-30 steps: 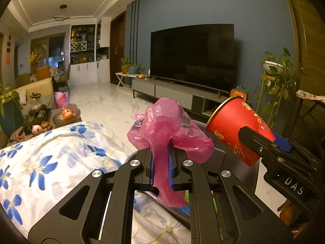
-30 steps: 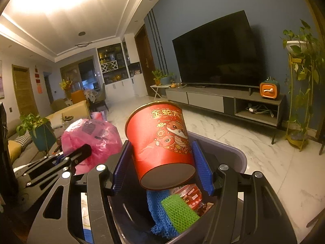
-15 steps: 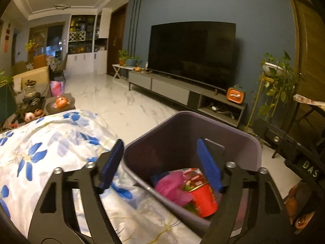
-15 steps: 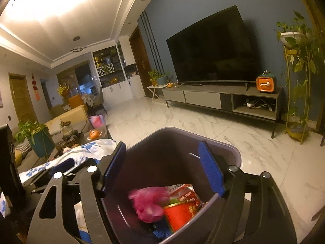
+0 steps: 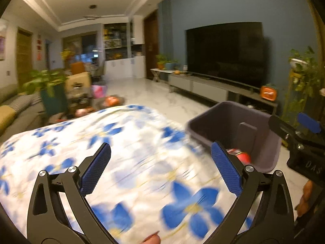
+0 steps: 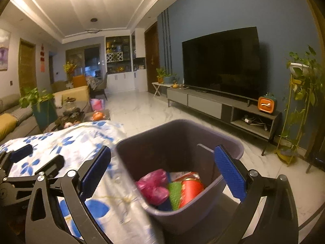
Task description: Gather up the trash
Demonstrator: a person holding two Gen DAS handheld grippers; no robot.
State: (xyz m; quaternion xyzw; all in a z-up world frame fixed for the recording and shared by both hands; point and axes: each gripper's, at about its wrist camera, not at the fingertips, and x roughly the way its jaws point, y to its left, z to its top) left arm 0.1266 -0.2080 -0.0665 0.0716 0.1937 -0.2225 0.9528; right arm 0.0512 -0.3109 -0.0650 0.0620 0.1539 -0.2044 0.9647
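Observation:
A dark purple trash bin stands at the edge of a table covered by a white cloth with blue flowers. Inside lie a pink plastic bag, a red paper cup and a green scrubber. My right gripper is open and empty, just above the bin. My left gripper is open and empty over the flowered cloth, with the bin to its right and the red cup showing in it. The right gripper's body shows at the far right.
A TV hangs on the blue wall above a low cabinet. A plant stand is at the right. A sofa and a cluttered coffee table lie beyond the cloth. The floor is white marble.
Both grippers opened and dropped the pink bag and the red cup into the bin. Since then my left gripper has swung left over the cloth; the right one stays over the bin.

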